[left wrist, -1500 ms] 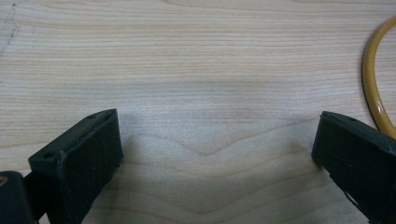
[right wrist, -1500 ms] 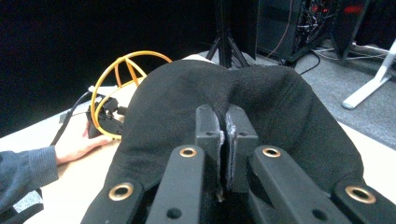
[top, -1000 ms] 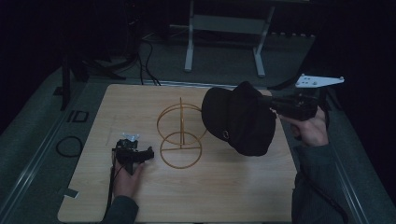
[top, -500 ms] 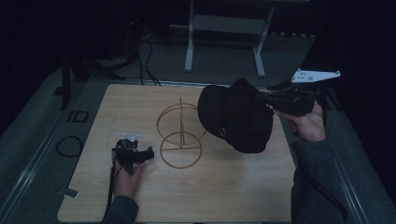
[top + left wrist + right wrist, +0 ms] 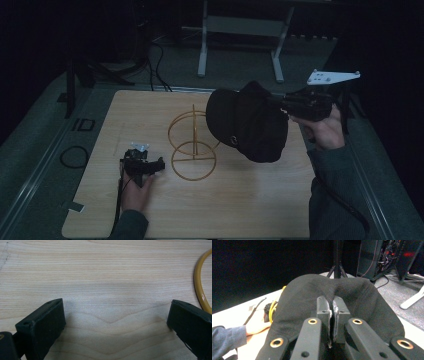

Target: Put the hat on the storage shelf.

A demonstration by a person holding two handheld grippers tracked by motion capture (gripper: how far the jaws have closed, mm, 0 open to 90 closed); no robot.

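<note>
Right hand-held gripper (image 5: 280, 106): clenched on edge of black fabric cap (image 5: 250, 122), held aloft beside yellow wire ring stand (image 5: 192, 145) | left hand-held gripper (image 5: 150, 167): released, resting on pale wooden worktop (image 5: 240, 205), near stand's base.

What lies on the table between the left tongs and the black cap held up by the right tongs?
In the high view, the yellow wire stand stands between the left tongs and the black cap; otherwise the wooden table there is bare.

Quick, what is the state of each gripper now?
Left gripper: open, holding nothing.
Right gripper: closed on the black cap.
</note>
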